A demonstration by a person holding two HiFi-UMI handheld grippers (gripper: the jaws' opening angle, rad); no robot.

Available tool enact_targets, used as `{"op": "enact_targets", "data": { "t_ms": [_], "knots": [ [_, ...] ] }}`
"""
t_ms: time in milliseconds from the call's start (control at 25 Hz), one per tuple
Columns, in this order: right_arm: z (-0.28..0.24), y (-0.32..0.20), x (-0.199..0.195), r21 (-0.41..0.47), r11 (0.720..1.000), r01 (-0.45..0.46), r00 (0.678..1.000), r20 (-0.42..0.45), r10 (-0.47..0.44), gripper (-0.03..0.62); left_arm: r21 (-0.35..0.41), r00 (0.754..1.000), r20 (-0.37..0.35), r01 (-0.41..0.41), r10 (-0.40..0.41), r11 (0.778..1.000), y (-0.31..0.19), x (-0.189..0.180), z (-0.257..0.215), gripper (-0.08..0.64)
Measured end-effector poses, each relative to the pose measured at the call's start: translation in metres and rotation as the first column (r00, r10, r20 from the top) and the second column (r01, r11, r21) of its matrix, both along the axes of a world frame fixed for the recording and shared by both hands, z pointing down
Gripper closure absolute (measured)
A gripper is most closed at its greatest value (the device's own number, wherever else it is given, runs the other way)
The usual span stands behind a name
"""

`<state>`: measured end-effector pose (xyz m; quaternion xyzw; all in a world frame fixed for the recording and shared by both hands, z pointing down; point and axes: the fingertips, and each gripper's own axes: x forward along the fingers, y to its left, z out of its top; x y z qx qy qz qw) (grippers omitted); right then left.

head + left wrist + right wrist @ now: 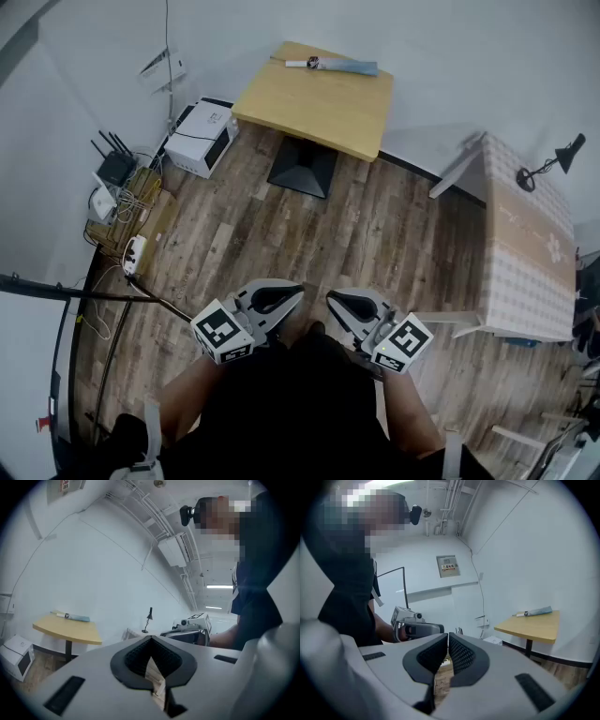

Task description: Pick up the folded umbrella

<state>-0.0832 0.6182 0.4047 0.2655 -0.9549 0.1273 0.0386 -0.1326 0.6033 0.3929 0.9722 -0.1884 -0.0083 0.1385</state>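
Standing on a wood-plank floor (pixel 375 234), a person (pixel 300 412) seen from above holds two grippers close to the body at 6 o'clock in the head view, side by side and a little apart. The left gripper (pixel 292 296) has its jaws closed tip to tip, with nothing between them. The right gripper (pixel 336 302) is likewise closed and empty, its dark ribbed pads meeting at the front. Both are well apart from the folded umbrella (pixel 333 65), which lies flat at 12 o'clock, along the far edge of a light wooden desk (pixel 319 112) on a dark pedestal. It is pale blue with a white handle end pointing toward 9 o'clock. A white appliance (pixel 202 136) sits on the floor at 10 o'clock, just beside the desk. At 3 o'clock stands a checked-cloth table (pixel 525 253) with a black lamp (pixel 553 161) at its far end.
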Motion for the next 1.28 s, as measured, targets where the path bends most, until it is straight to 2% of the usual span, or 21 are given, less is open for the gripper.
{"op": "enact_targets", "data": {
  "t_ms": [280,360,520,680,960,1280],
  "knots": [
    [-0.012,0.008,0.039,0.047,0.998,0.050,0.999,-0.012,-0.049,0.572,-0.046,0.998,-0.056,-0.020,0.017,0.999,0.009,0.059,-0.013,0.551],
    [-0.012,0.012,0.052,0.045,0.998,0.044,0.999,-0.004,-0.043,0.572,-0.048,0.999,-0.042,-0.022,0.020,0.999,0.012,0.071,-0.011,0.551],
    [-0.014,0.009,0.087,0.066,0.998,0.000,1.000,0.018,-0.002,0.572,-0.003,1.000,-0.003,-0.029,0.029,1.000,0.009,0.093,-0.017,0.551],
    [-0.015,0.009,0.121,0.053,0.998,-0.046,0.996,0.080,0.042,0.572,0.015,1.000,-0.007,0.001,-0.001,1.000,0.003,0.107,-0.023,0.551],
    [-0.011,0.003,0.144,0.079,0.997,-0.013,0.998,0.065,0.008,0.572,0.009,0.999,0.033,-0.038,0.037,0.999,0.004,0.134,-0.018,0.551],
    [0.005,-0.016,0.163,0.056,0.998,-0.021,0.996,0.092,0.016,0.572,-0.015,0.996,0.086,-0.012,0.013,1.000,-0.008,0.135,-0.009,0.551]
  ]
}}
